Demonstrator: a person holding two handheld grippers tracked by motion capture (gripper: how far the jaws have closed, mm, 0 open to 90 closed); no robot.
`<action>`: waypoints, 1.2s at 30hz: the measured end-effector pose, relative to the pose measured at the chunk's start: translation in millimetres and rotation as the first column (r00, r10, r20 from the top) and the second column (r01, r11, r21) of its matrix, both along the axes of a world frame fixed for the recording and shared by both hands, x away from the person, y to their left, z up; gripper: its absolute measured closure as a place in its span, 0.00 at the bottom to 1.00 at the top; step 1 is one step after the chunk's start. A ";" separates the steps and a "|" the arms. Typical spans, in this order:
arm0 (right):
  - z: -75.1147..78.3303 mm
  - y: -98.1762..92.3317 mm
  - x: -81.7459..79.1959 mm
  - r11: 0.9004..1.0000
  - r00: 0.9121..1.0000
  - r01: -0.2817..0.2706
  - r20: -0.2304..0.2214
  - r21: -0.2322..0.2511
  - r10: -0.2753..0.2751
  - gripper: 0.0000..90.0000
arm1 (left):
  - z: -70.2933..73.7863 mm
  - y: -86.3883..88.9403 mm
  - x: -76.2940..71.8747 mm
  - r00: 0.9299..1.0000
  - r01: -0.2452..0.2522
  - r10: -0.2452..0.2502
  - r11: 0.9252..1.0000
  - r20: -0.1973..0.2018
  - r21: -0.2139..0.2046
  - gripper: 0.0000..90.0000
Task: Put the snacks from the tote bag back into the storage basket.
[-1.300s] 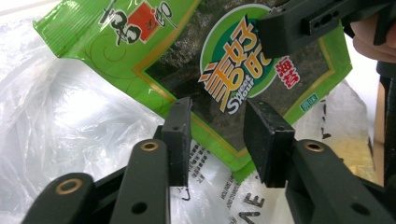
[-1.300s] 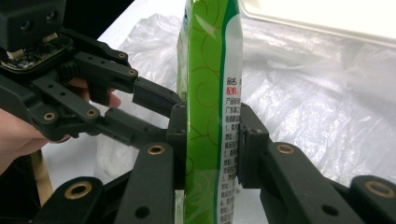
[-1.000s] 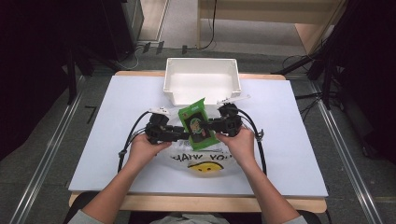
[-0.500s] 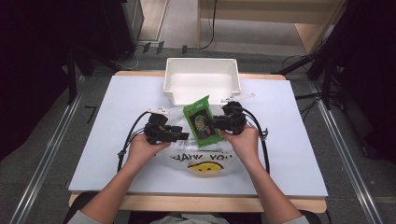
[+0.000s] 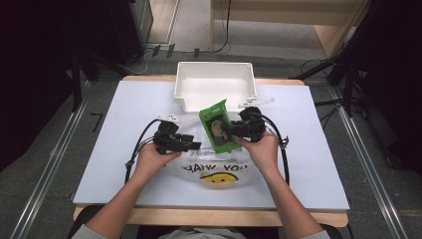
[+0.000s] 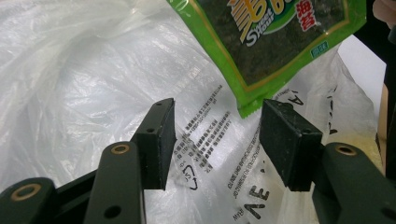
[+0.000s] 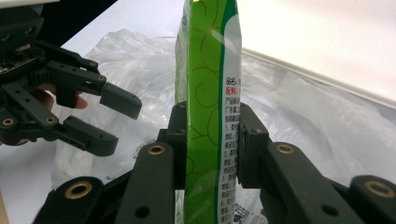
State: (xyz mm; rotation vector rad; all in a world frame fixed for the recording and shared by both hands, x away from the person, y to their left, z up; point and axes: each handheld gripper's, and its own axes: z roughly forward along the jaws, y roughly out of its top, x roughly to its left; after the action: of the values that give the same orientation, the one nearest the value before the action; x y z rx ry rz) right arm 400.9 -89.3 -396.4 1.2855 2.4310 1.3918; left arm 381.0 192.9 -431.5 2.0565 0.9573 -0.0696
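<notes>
Right gripper (image 5: 233, 130) clamped on green packet (image 5: 218, 124), held above clear bag (image 5: 199, 149) at table (image 5: 318, 164) centre. Left gripper (image 5: 195, 146), at packet's 8 o'clock, jaws just been opening, apart, nothing between. Bin (image 5: 215, 82) at 12.

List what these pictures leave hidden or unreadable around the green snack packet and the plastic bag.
- Green snack packet: top cut off by the left gripper view's upper edge, so the full name is unreadable.
- Packet's small side print, right gripper view: lower lines hidden behind the right gripper, which is clamped on it.
- Clear plastic bag: its mouth cannot be made out in the high view; the hands and the left gripper, whose jaws have just been opening, cover parts of it.
</notes>
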 end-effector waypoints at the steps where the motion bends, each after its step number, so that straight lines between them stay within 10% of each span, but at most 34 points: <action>1: 0.4 -0.4 0.1 1.000 1.000 0.001 -0.001 -0.001 -0.001 0.82 | 0.0 -0.4 -0.2 1.000 -0.001 0.001 1.000 0.001 0.001 0.51; 36: 38.9 0.2 42.4 0.998 0.997 0.057 0.053 -0.036 -0.055 0.82 | -1.7 -1.3 1.6 1.000 0.018 -0.018 1.000 -0.013 0.014 0.48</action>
State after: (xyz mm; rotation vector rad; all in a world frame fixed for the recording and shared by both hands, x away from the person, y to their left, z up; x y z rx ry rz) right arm 443.3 -89.1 -357.5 1.2821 2.3568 1.3420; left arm 382.7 191.6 -433.2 2.0807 0.9493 -0.0856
